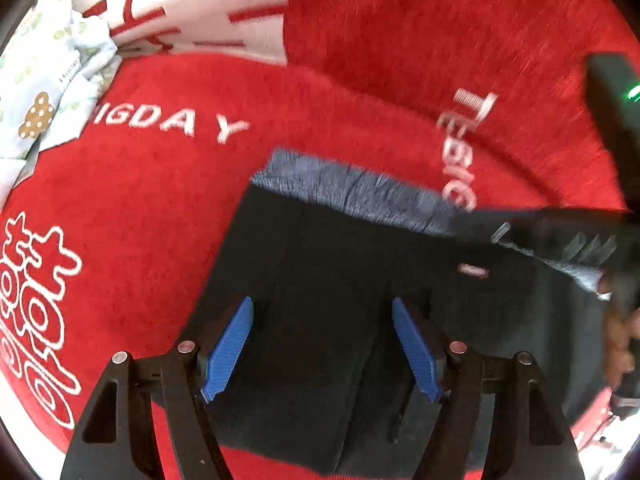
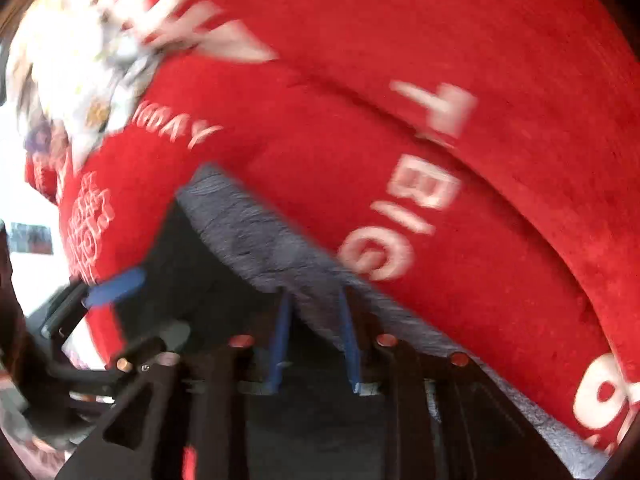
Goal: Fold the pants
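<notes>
Pants (image 1: 320, 280) under left tool (image 1: 322, 316)

Black pants (image 1: 320, 264) with a grey fleecy lining lie on a red blanket (image 1: 380, 40) with white lettering; pale printed cloth (image 1: 52, 80) at its corner.

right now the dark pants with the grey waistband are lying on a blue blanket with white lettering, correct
Not quite: the blanket is red, not blue. The left wrist view shows it clearly, white lettering and all, with the dark pants and their grey waistband lying on it. The only blue there is on the pads of the left gripper.
</notes>
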A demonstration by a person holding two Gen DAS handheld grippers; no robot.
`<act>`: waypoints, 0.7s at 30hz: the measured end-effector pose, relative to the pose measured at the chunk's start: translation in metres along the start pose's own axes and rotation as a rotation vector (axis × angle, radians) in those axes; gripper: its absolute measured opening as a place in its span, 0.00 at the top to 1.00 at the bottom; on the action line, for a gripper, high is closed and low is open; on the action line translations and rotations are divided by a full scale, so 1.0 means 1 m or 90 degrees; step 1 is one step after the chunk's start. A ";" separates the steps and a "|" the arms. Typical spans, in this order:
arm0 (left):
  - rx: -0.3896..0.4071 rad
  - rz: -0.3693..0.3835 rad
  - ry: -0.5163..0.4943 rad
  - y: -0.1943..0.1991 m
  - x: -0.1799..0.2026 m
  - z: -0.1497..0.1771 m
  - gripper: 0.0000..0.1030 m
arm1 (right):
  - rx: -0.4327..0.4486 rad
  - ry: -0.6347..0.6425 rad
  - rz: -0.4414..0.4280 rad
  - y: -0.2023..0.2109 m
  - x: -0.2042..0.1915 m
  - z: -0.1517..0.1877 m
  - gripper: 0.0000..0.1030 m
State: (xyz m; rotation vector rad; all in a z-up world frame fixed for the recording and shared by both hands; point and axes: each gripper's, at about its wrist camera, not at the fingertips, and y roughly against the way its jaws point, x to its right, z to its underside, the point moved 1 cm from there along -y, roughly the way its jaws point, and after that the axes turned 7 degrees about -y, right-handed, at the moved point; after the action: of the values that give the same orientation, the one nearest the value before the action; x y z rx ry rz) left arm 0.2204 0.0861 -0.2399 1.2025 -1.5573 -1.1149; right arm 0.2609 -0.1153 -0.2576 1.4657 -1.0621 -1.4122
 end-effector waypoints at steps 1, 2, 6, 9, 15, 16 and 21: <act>0.007 0.000 0.010 0.003 0.000 0.000 0.29 | 0.013 -0.025 0.030 0.006 0.009 0.000 0.68; 0.005 0.002 0.008 0.005 0.001 0.000 0.29 | 0.026 -0.049 0.031 0.017 0.023 0.004 0.65; -0.006 -0.012 -0.033 0.021 0.014 0.007 0.29 | 0.055 -0.119 -0.049 0.063 0.068 0.044 0.65; 0.001 -0.011 -0.087 0.040 0.042 0.013 0.29 | 0.074 -0.183 -0.070 0.102 0.114 0.099 0.65; -0.013 0.068 -0.163 0.056 0.144 0.024 0.29 | 0.112 -0.361 -0.038 0.163 0.237 0.214 0.65; -0.019 0.078 -0.182 0.053 0.173 0.026 0.29 | 0.121 -0.421 -0.025 0.174 0.267 0.239 0.65; -0.032 0.118 -0.236 0.037 0.267 0.034 0.29 | 0.210 -0.697 -0.018 0.217 0.384 0.349 0.64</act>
State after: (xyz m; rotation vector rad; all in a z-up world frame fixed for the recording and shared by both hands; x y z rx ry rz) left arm 0.1328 -0.1652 -0.1851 0.8288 -1.8640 -1.2954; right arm -0.0894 -0.5486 -0.1810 0.8299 -1.9963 -2.2003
